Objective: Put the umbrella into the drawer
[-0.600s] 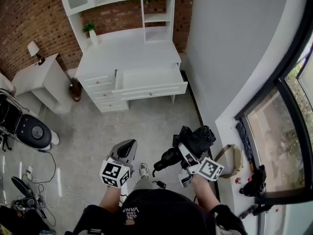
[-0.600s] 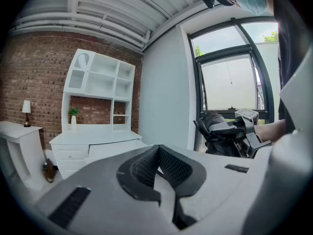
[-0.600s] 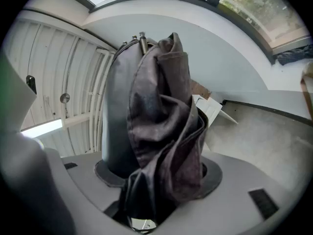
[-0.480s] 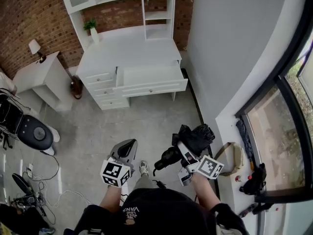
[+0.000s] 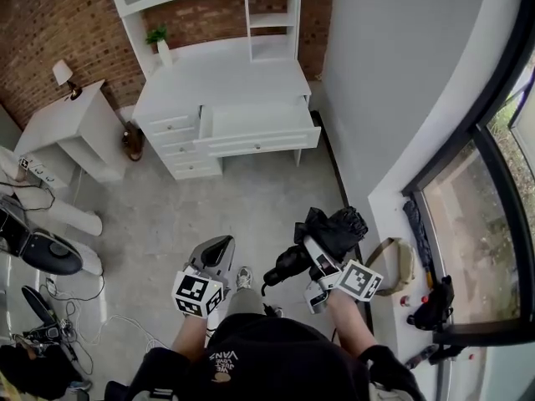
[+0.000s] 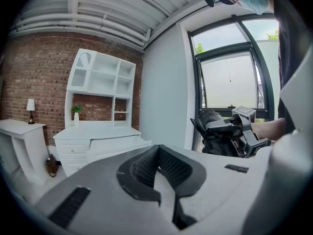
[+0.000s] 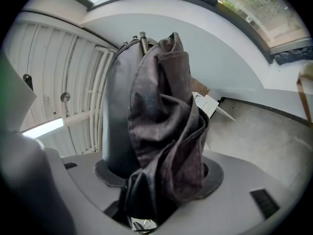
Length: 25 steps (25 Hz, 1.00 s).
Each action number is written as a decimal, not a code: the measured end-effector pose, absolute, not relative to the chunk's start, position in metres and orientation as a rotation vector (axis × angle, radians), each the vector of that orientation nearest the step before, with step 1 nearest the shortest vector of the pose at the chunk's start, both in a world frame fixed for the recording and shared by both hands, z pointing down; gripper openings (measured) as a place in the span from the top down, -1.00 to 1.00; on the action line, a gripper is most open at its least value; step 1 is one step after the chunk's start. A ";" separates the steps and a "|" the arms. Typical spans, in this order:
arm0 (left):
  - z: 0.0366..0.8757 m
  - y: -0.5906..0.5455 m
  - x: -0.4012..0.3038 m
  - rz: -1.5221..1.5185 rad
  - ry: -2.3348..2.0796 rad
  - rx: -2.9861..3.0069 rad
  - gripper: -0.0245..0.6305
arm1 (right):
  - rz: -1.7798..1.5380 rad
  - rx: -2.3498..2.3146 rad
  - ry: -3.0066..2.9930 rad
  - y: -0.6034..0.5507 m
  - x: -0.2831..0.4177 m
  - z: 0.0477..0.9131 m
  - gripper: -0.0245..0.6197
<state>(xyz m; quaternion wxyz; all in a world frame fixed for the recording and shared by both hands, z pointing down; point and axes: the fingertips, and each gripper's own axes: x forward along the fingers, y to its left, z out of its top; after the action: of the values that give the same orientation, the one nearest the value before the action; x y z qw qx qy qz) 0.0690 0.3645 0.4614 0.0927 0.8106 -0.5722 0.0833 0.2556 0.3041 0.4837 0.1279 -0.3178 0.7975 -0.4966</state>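
A black folded umbrella [image 5: 336, 226] sticks out ahead of my right gripper [image 5: 316, 249], which is shut on it. In the right gripper view the crumpled canopy [image 7: 164, 116] fills the space between the jaws. My left gripper [image 5: 215, 256] hangs beside it at the left, shut with nothing in it, and its pads [image 6: 146, 168] meet. From the left gripper view the umbrella [image 6: 217, 131] shows at the right. The white desk [image 5: 221, 82] stands far ahead across the floor with its wide drawer [image 5: 255, 124] pulled open.
A white side table [image 5: 63, 128] with a lamp stands left of the desk. A black round device [image 5: 46, 253] and cables [image 5: 63, 307] lie on the floor at the left. A window sill with a bag [image 5: 393, 270] runs along the right wall.
The view has drifted a little: the desk sits slightly higher and the things on the floor at the left have slid down. Both grippers keep their places and the umbrella stays held.
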 end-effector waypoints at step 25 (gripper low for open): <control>0.480 0.196 -0.091 0.237 -1.519 2.484 0.91 | -1.443 -1.184 2.212 0.159 0.114 0.500 0.10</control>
<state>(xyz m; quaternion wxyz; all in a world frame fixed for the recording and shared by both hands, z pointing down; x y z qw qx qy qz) -0.0914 0.1965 0.4801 0.1099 0.8453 -0.5167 0.0808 0.1144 0.1592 0.4996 0.1232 -0.4060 0.7585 -0.4946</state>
